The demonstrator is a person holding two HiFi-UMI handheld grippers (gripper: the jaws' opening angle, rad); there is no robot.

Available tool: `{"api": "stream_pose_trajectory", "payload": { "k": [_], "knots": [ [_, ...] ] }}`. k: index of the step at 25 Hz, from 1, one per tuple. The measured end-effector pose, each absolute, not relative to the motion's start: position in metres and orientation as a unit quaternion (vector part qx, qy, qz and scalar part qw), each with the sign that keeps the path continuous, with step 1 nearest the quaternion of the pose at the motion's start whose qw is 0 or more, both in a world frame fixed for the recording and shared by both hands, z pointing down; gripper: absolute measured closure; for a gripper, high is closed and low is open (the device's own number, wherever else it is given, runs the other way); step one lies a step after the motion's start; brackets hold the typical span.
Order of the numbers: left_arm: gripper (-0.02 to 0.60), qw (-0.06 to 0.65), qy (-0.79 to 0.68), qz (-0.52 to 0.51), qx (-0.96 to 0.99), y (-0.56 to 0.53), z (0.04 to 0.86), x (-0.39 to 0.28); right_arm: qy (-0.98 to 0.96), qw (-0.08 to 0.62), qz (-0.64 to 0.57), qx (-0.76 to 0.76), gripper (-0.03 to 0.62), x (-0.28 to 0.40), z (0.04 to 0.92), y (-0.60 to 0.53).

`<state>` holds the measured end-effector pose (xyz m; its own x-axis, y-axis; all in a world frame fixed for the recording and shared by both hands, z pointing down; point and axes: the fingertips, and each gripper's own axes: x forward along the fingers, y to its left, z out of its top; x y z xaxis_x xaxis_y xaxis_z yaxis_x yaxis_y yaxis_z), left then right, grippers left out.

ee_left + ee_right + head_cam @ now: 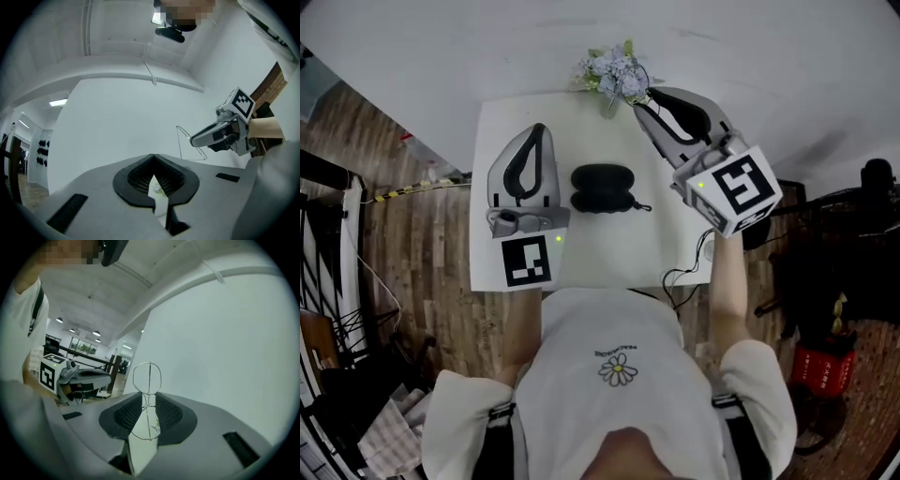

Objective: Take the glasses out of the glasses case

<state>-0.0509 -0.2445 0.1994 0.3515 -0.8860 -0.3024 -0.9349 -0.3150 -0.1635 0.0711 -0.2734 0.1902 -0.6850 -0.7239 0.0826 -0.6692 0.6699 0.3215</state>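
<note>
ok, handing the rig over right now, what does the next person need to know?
Left gripper: shut, empty, to the left of the case.
Right gripper: shut on the wire-frame glasses, held up clear of the table.
Glasses case: black, mid-table between the two grippers. I can't tell whether its lid is open.
Done: the glasses are out of the case.
Left: probably only setting them down on the table. The frame is thin, so go gently.
</note>
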Motion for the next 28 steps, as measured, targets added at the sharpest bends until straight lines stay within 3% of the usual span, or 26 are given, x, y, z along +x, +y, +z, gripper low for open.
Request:
{"api": "stream_pose_trajectory", "payload": {
  "k": [7, 13, 28],
  "knots": [
    [0.566, 0.155, 0.558, 0.08, -0.811, -0.243, 0.19, -0.044, -0.86, -0.031, -0.153, 0.486, 0.507, 0.108, 0.16, -0.245],
    [0.566, 0.163, 0.553, 0.083, -0.813, -0.237, 0.183, -0.04, -0.815, -0.098, -0.157, 0.549, 0.507, 0.138, 0.153, -0.221],
    [0.566, 0.171, 0.557, 0.102, -0.806, -0.214, 0.17, -0.051, -0.791, -0.121, -0.135, 0.584, 0.505, 0.146, 0.174, -0.193]
  ]
}}
